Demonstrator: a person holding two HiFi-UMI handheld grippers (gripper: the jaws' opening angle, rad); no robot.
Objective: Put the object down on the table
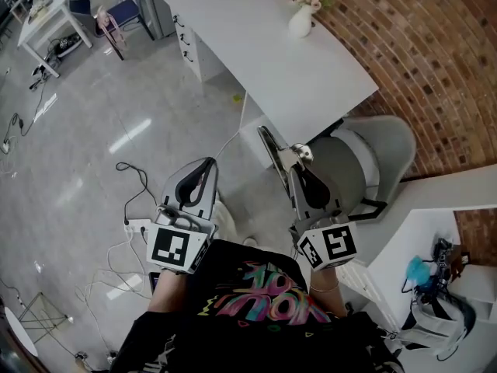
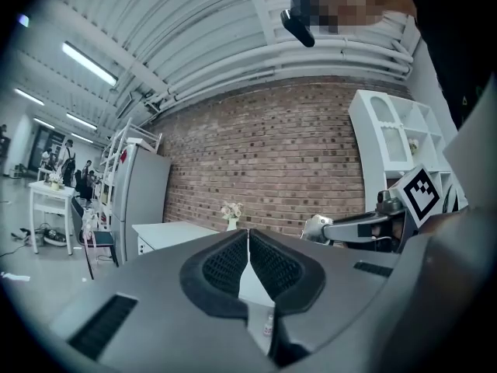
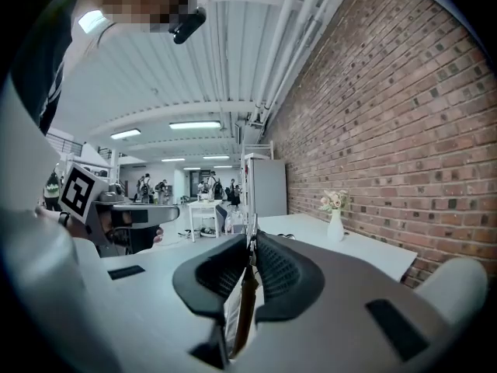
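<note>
- Far left, well short of the white table [image 1: 287,61], a white power strip [image 1: 138,225] and loose cables lie on the grey floor [image 1: 85,130].
- Next comes the left gripper [image 1: 203,165], held out over the floor on the near side of the table and apart from it.
- In its own view the left gripper [image 2: 248,235] has its ribbed pads meeting at the tips with nothing between them: closed and empty. Its marker cube [image 1: 178,247] sits close to the person's chest.
- Now the task's thing. A thin flat board, most likely a clipboard [image 1: 273,148], is seen edge-on with a metal clip at its top end. It hangs in the air just off the near edge of the table, not resting on it.
- The right gripper [image 1: 301,169] has it. In the right gripper view the jaws of that gripper [image 3: 251,243] are clamped on the clipboard [image 3: 241,309], a brown board and a white sheet squeezed between the pads.
- The right gripper's marker cube [image 1: 330,245] sits below, near the person's wrist.
- On the table's far end stands a white vase of flowers [image 1: 301,20], well away from both grippers.
- A grey chair [image 1: 373,158] is tucked beside the table's near corner, just past the right gripper.
- The brick wall [image 1: 435,53] runs along the table's right side.
</note>
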